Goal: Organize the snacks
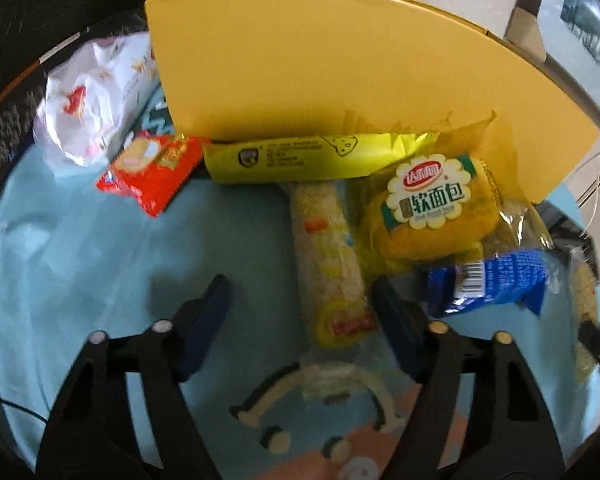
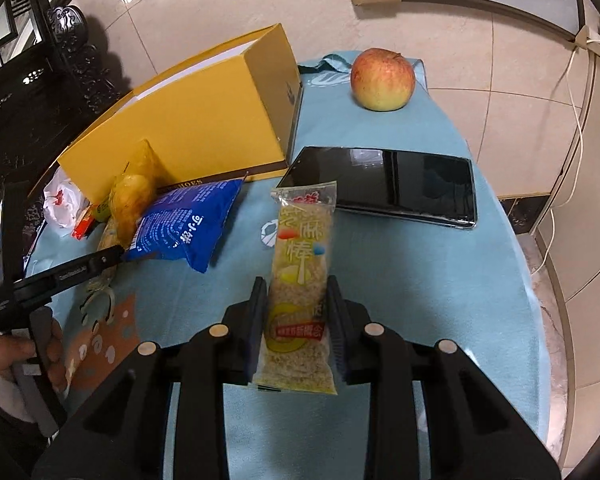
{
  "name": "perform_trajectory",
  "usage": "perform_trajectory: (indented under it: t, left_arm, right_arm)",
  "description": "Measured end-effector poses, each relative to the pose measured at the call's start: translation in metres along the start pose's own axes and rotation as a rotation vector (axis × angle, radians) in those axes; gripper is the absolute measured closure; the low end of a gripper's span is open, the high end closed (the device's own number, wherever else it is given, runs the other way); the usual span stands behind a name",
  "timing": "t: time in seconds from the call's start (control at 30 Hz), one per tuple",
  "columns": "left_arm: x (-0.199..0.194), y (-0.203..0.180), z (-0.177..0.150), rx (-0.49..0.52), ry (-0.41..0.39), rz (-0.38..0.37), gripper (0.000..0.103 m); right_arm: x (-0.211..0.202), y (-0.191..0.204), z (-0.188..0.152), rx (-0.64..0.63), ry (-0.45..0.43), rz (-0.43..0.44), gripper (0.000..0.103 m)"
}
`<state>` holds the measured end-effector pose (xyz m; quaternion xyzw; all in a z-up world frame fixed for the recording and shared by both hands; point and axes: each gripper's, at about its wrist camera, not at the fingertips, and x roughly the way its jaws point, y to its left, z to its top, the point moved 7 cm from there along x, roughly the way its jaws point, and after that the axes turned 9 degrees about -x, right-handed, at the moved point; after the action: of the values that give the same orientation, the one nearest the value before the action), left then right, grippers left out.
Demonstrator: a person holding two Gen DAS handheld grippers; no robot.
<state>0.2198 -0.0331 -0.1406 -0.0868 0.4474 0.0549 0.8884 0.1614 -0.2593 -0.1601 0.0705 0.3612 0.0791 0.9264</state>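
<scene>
Right gripper (image 2: 298, 320) clamps clear-wrapped grain bar (image 2: 300, 288), yellow print; left gripper (image 1: 300, 312) spread wide over 2nd bar (image 1: 328, 264).

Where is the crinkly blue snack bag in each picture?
Left wrist view: the crinkly blue plastic snack bag lies right of centre, just below the yellow soft-bread packet.
Right wrist view: the bag lies left of centre, in front of the box, with the left tool's tip by its corner.
Shared landmark: the big yellow cardboard box stands behind it in both.

yellow box (image 1: 340, 60) top cut off, white bag (image 1: 88, 100) blurred (print unreadable)
</scene>
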Motion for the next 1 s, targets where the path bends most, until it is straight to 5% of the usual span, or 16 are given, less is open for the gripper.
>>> perform_trajectory:
  t: [0.03,0.07,0.1,0.37,0.57,0.87,1.0]
  left_arm:
    - [-0.001,0.001,0.001,0.010,-0.013,0.006,0.050]
    - [-0.001,0.001,0.002,0.017,-0.022,0.007,0.072]
    - [-0.002,0.004,0.002,0.026,-0.024,0.017,0.074]
    - [-0.040,0.024,-0.010,0.014,-0.029,-0.028,0.074]
    - [-0.098,0.037,-0.008,-0.004,-0.116,-0.088,0.074]
    - [-0.155,0.012,0.032,0.033,-0.234,-0.177,0.074]
    - [-0.153,-0.003,0.057,0.023,-0.234,-0.207,0.074]
  right_arm:
    - [0.000,0.001,0.000,-0.002,-0.001,0.000,0.073]
    - [0.000,0.001,0.000,-0.005,-0.003,-0.004,0.073]
    - [-0.001,0.001,-0.001,-0.008,-0.004,-0.004,0.073]
    - [-0.007,0.003,0.001,-0.015,-0.035,0.016,0.073]
    - [-0.016,0.009,0.006,0.008,-0.065,0.064,0.073]
    - [-0.072,0.053,0.047,-0.049,-0.213,0.167,0.076]
    - [-0.080,0.067,0.078,-0.136,-0.234,0.125,0.078]
